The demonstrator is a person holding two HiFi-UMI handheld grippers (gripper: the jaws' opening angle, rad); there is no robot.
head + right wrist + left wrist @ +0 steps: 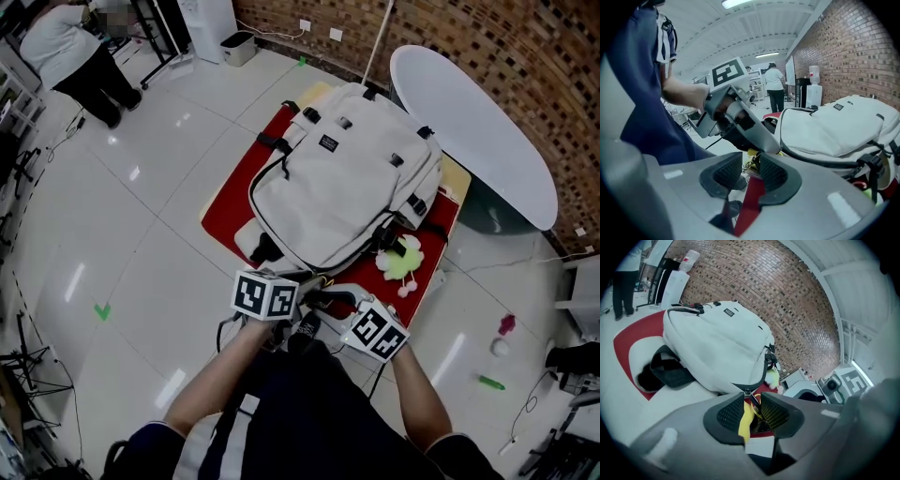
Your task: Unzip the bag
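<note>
A white backpack (pixel 342 183) lies flat on a red mat (pixel 230 206), its near edge towards me. Both grippers meet at that edge. My left gripper (pixel 302 302) points at the black zipper line; in the left gripper view its jaws (pixel 752 411) stand a little apart, with a yellow tag (pixel 746 420) and the zipper pull (pixel 749 393) between the pads. My right gripper (pixel 330 302) comes in from the right. In its own view the jaws (pixel 751 171) show a gap, with a small gold chain (pixel 749 164) at the tips and the red mat showing through.
A green and white plush charm (pixel 401 261) hangs at the bag's near right corner. A white oval table (pixel 487 141) stands to the right. A person (pixel 70 52) stands far left. Small items (pixel 491 382) lie on the floor at right.
</note>
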